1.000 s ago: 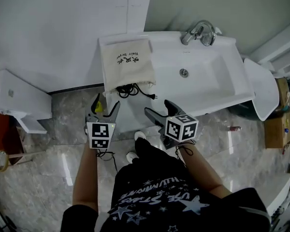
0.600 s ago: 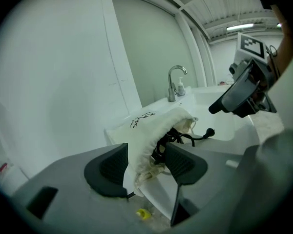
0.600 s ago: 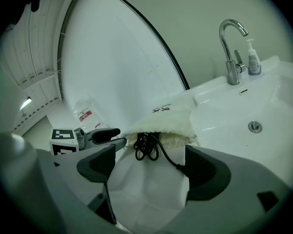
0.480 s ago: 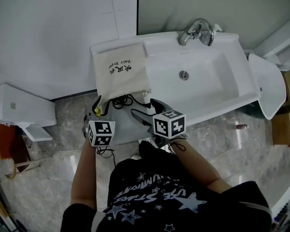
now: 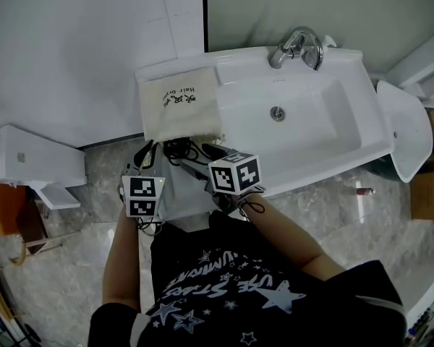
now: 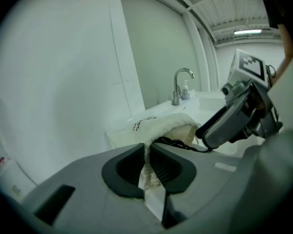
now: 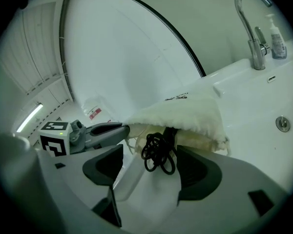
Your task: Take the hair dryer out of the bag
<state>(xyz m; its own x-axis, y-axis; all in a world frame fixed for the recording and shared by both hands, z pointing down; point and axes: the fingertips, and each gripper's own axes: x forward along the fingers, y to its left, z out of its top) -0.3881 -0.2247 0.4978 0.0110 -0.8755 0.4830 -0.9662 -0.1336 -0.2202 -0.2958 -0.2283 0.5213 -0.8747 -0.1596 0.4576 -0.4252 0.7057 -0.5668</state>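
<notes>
A cream drawstring bag (image 5: 179, 107) with black print lies on the counter left of the sink, its mouth toward me. A coiled black cord (image 5: 182, 149) spills out of the mouth; the hair dryer itself is hidden inside. My left gripper (image 5: 146, 153) is at the mouth's left corner. Its jaws are closing, and the pads pinch the bag's (image 6: 161, 126) frayed edge at my left gripper (image 6: 147, 152). My right gripper (image 7: 151, 165) is closing with the cord (image 7: 158, 152) loose between its jaws, the pads apart from it.
The white sink basin (image 5: 311, 121) with a chrome faucet (image 5: 298, 48) lies right of the bag. A soap bottle (image 7: 277, 33) stands by the faucet. A white box (image 5: 29, 157) sits low at the left, above grey marble floor. The wall is close behind the counter.
Both grippers have moved up to the bag's mouth. The left jaws went from wide open to closed on the bag's edge. The right jaws have narrowed around the cord.
</notes>
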